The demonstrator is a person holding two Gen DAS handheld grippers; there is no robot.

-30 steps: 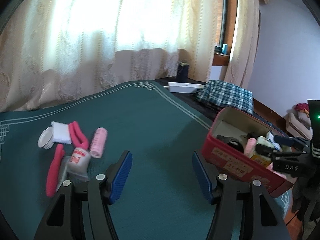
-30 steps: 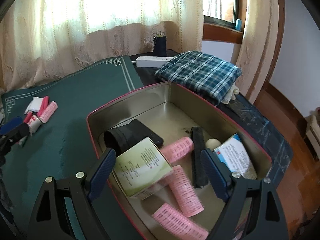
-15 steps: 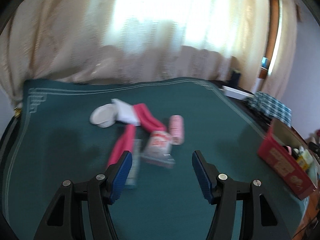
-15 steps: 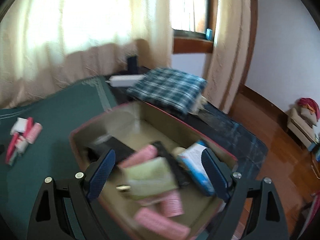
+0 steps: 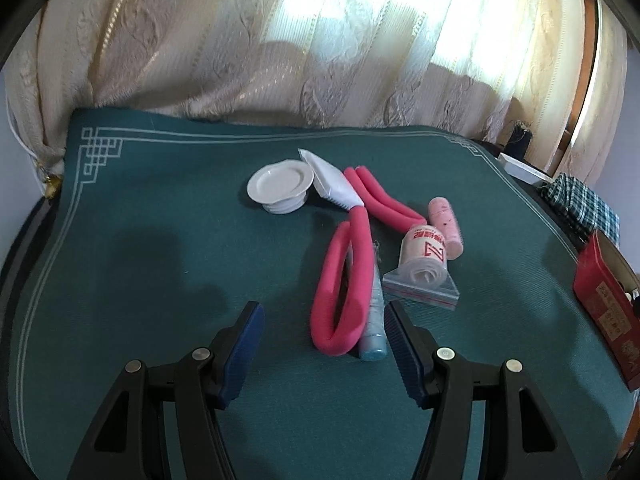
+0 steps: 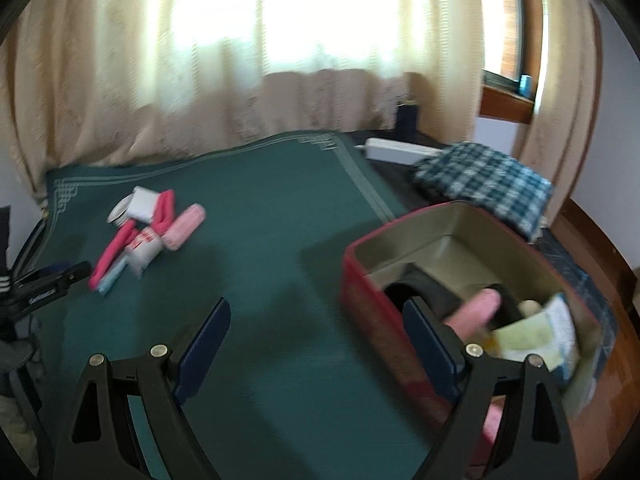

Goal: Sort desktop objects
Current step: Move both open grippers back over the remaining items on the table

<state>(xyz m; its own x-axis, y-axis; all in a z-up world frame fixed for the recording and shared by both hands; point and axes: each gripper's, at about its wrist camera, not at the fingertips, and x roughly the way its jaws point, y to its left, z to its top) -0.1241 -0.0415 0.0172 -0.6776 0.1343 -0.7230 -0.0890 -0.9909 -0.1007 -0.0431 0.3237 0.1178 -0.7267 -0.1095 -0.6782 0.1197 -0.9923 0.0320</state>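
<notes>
Left tongs (image 5: 322,344) part open, empty, hovering over the desk (image 5: 160,260); the pink foam loop (image 5: 340,292) and blue tube (image 5: 373,320) lie just ahead, long axes pointing away. Right tongs (image 6: 316,344) wide, empty, farther off beside the red tin (image 6: 384,328), its contents blurred

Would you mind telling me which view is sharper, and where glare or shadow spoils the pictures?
Left wrist view: sharp, the pink foam loop crisp, dark shadows on the green mat. Right wrist view: motion-blurred, red tin smeared. Both: the backlit curtain blows out white.
</notes>
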